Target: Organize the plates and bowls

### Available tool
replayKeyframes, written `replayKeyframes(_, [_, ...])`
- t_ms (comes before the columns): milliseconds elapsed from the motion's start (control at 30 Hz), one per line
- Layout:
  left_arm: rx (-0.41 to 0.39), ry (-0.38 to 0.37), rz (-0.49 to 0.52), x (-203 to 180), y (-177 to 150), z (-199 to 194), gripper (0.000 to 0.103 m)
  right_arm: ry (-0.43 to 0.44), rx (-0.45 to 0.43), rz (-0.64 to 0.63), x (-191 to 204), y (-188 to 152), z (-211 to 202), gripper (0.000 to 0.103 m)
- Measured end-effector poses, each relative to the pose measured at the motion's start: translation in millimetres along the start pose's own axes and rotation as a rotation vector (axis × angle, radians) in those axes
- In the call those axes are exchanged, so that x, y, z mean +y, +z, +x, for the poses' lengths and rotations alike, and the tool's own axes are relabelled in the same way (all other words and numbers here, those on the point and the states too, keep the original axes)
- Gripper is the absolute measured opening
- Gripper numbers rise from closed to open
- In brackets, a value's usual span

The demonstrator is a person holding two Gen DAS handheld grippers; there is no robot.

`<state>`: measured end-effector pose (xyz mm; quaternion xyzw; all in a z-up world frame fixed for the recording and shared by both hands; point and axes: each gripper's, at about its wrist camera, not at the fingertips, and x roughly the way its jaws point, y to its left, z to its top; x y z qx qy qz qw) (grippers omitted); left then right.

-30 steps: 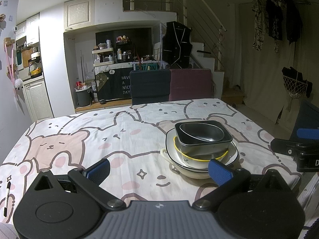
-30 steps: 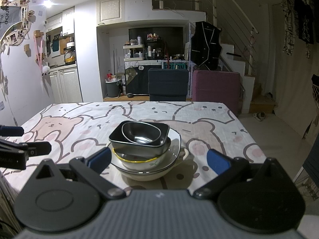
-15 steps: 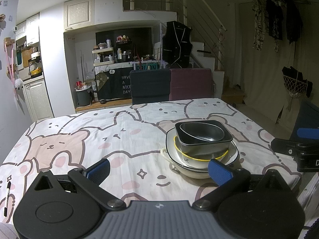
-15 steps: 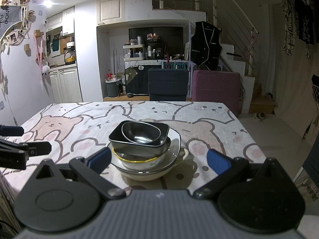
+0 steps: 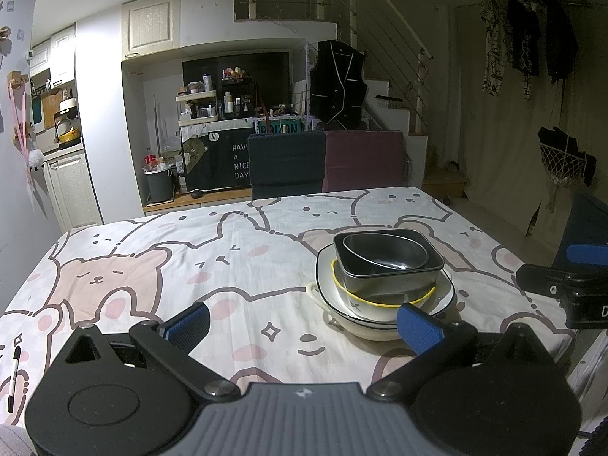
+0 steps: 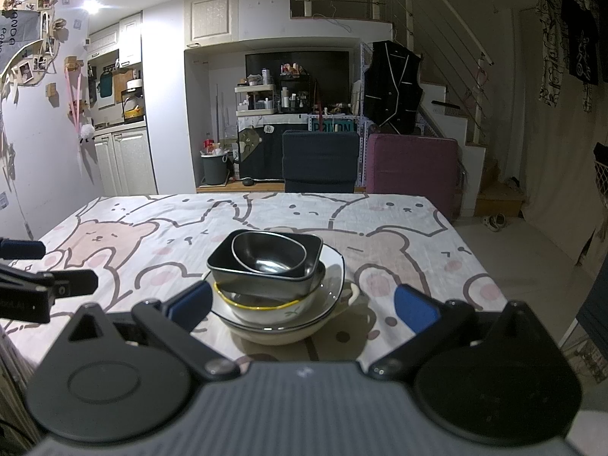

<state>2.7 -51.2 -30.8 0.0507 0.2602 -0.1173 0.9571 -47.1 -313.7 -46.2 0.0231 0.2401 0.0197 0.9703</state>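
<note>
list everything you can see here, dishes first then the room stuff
metal bowl: 1, silver, top of the stack, inside the square dish
square dish: 1, dark grey, on the yellow-rimmed bowl
yellow-rimmed bowl: 1, white, on the plate
plate: 1, white with dark rim, on the handled bowl
handled bowl: 1, cream, stack bottom
tablecloth: 1, bear print, covers the table
marker pen: 1, black and white, left table edge
chairs: 2, navy and maroon, far side
left gripper: open, empty
right gripper: open, empty

bare tablecloth (image 5: pixel 235 266) left of the dish stack (image 5: pixel 383 285).
</note>
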Motion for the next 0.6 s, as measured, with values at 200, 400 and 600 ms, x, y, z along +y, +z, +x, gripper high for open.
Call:
replayKeyframes(200, [0.000, 0.000, 0.001, -0.2, 0.2, 0.0, 0.103, 0.000, 0.000, -0.001, 0.2, 0.2, 0.2, 0.103])
replayKeyframes(400, [0.001, 0.001, 0.000, -0.1, 0.3, 0.0, 0.103, 0.000, 0.001, -0.001, 0.1, 0.2, 0.0, 0.103])
replayKeyframes(600, [0.003, 0.002, -0.001, 0.3, 0.0, 1.7, 0.103, 0.001, 0.001, -0.001, -0.3, -0.2, 0.4, 0.103])
